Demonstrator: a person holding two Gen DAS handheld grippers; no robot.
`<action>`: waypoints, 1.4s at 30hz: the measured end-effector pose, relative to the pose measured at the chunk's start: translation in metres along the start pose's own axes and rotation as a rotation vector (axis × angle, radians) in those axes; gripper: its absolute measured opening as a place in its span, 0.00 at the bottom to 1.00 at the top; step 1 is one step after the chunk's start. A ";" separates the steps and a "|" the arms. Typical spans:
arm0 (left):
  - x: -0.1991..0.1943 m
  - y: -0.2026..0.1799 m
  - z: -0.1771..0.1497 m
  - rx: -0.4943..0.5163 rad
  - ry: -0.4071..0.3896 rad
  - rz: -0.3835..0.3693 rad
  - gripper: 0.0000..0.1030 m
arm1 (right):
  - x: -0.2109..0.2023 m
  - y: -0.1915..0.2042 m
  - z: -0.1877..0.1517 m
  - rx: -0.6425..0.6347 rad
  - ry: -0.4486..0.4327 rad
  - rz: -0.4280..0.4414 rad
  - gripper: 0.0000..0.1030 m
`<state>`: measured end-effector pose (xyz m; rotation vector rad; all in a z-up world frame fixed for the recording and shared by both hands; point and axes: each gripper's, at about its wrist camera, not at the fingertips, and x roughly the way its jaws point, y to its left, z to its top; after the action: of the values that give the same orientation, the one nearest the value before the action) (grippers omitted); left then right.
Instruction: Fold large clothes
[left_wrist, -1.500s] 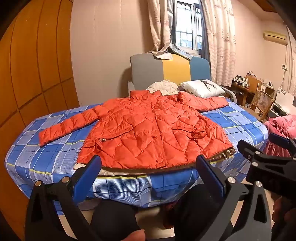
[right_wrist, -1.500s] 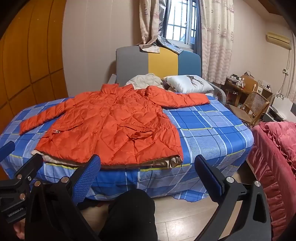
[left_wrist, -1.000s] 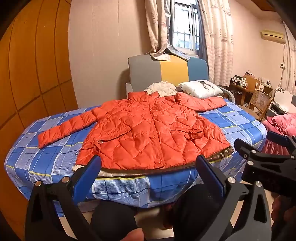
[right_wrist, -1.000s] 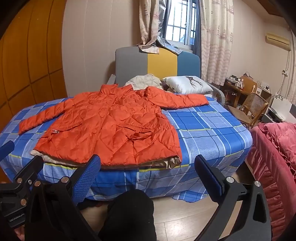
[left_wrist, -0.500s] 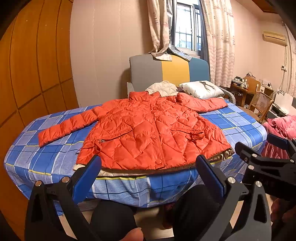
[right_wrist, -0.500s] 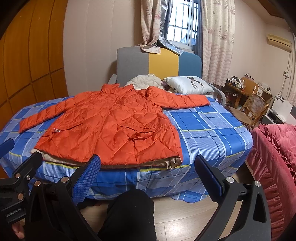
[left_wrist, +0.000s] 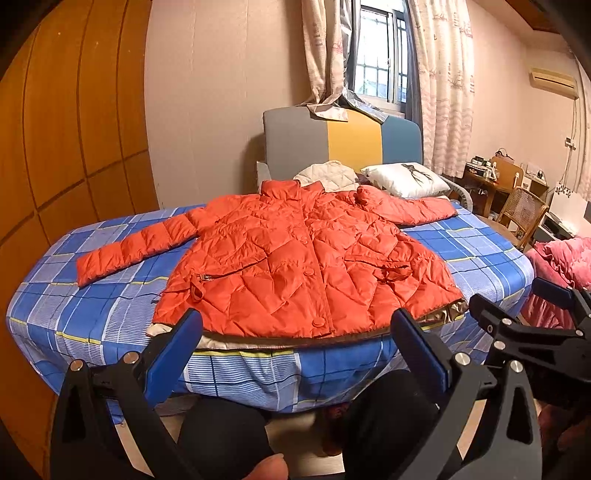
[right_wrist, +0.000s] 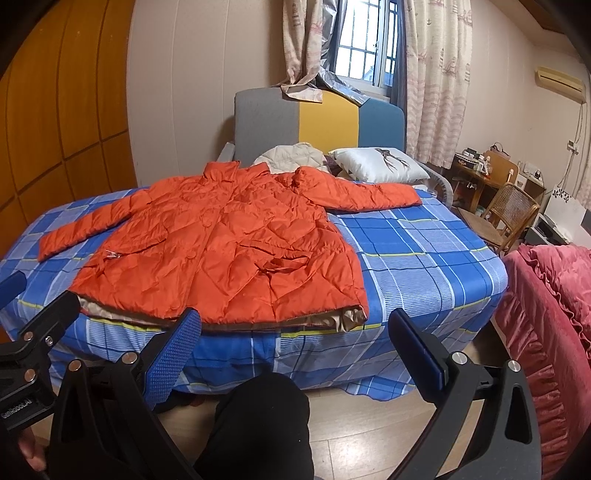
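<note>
A bedroom with a curtained window (left_wrist: 376, 55) and a grey, yellow and blue headboard (left_wrist: 343, 142) holds a bed (right_wrist: 424, 251) under a blue checked sheet, and on it an orange quilted jacket (left_wrist: 306, 266) lies flat, front up, both sleeves stretched outward and its hem at the near edge. A white pillow (right_wrist: 376, 166) rests by the headboard. The left tool (left_wrist: 295, 339) and right tool (right_wrist: 293, 332) hover short of the bed, each spread wide and pinching nothing.

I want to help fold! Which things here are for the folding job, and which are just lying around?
For the job:
orange jacket
bed it lies on
left gripper
right gripper

Just lying about:
white pillow
cream quilted garment
wicker chair
pink blanket
</note>
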<state>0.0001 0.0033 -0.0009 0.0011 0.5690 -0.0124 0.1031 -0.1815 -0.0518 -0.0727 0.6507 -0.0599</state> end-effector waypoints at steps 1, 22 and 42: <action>0.000 0.000 0.000 -0.002 -0.002 -0.001 0.98 | 0.000 0.000 0.000 -0.001 -0.002 0.000 0.97; 0.007 0.006 0.001 -0.023 0.029 0.005 0.98 | 0.007 0.000 -0.005 0.003 0.026 0.003 0.97; 0.012 0.008 -0.003 -0.030 0.037 0.005 0.98 | 0.014 -0.002 -0.007 0.003 0.041 0.007 0.97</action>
<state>0.0090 0.0111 -0.0099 -0.0266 0.6058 0.0012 0.1094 -0.1848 -0.0656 -0.0667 0.6921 -0.0553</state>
